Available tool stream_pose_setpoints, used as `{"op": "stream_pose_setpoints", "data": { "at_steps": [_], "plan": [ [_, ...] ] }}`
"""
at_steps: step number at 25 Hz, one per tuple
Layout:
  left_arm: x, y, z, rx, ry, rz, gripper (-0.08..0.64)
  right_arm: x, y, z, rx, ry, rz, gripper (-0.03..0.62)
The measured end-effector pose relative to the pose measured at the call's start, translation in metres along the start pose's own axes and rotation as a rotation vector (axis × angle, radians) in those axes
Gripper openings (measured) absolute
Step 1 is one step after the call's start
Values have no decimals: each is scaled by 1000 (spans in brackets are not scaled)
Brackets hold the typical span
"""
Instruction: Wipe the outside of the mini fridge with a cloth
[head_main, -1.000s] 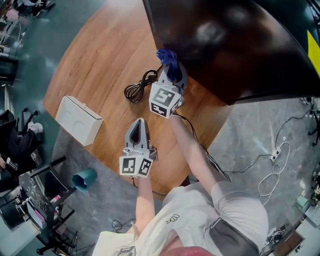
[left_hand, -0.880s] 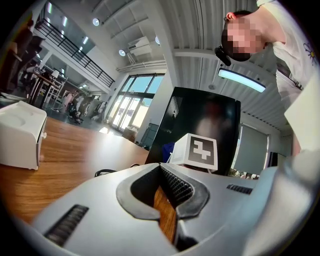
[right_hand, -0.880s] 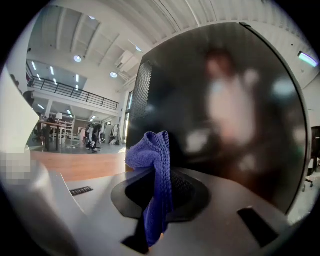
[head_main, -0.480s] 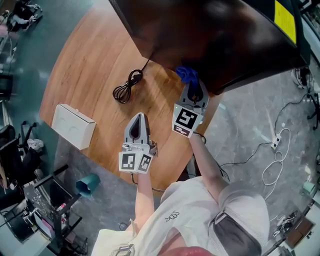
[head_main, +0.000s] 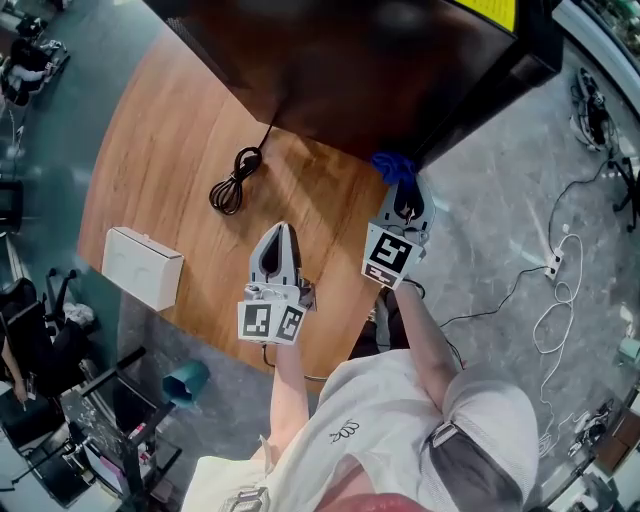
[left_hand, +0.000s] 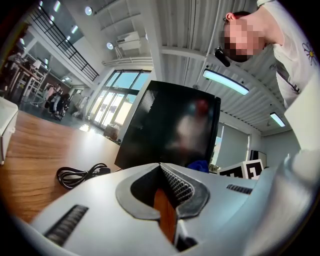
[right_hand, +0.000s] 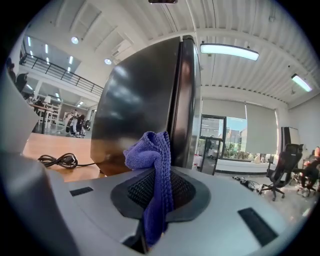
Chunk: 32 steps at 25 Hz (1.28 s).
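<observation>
Below me a round wooden table (head_main: 150, 130) stands on a floor that is teal (head_main: 50, 110) to my left and grey marbled (head_main: 500, 190) to my right, where white cables (head_main: 555, 320) trail. A teal bin (head_main: 185, 380) sits near the table's edge. Tall windows (left_hand: 117, 95) glow beyond. Strip lights (right_hand: 229, 50) cross the ribbed white ceiling (right_hand: 150, 20). A black office chair (right_hand: 280, 172) stands by the far glass.

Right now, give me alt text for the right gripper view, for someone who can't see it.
The right claw is shut on a blue cloth, held close to a corner of the black mini fridge. A coiled black cable lies on the wooden table at left.
</observation>
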<state>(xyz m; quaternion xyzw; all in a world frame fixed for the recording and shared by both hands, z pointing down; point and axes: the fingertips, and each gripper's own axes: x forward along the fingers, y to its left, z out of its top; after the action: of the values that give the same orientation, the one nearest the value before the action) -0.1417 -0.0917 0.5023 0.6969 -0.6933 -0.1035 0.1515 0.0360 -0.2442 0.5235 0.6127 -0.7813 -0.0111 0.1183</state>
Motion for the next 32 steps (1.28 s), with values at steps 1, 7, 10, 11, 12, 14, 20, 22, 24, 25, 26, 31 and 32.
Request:
{"op": "stream_pose_setpoints", "data": {
  "at_steps": [1, 7, 10, 11, 12, 14, 20, 22, 24, 25, 26, 31, 32],
  "plan": [
    [1, -4, -1, 3, 6, -7, 5, -1, -5, -1, 11, 5, -12, 61],
    [4, -22, -7, 13, 23, -33, 5, -4, -37, -11, 23, 31, -60, 61],
    [3, -21, -8, 7, 26, -26, 5, -5, -42, -14, 16, 38, -64, 61],
    [3, -20, -7, 5, 25, -22, 5, -5, -42, -13, 14, 37, -61, 61],
    [3, -19, -7, 4, 23, -20, 5, -6, -41, -12, 15, 36, -58, 61],
    [3, -16, -6, 0, 16, -13, 5, -10, -37, -11, 23, 35, -42, 61],
    [0, 3, -12, 1, 39, 55, 5, -14, 34, -7, 97, 40, 140, 61],
    [-3, 11, -11, -14, 23, 72, 5, -3, 67, 1, 130, 23, 189, 61],
    [-5, 19, -10, -22, 12, 90, 5, 14, 102, 10, 162, 9, 231, 61],
    [-7, 24, -10, -26, 10, 101, 5, 23, 121, 14, 170, 6, 254, 61],
    [-9, 30, -11, -32, 10, 113, 5, 32, 142, 15, 172, 8, 278, 61],
    [-20, 62, -18, -50, 23, 183, 5, 87, 245, -6, 108, 102, 368, 61],
    [-21, 68, -18, -52, 22, 197, 5, 97, 257, -8, 108, 126, 369, 61]
  ]
}}
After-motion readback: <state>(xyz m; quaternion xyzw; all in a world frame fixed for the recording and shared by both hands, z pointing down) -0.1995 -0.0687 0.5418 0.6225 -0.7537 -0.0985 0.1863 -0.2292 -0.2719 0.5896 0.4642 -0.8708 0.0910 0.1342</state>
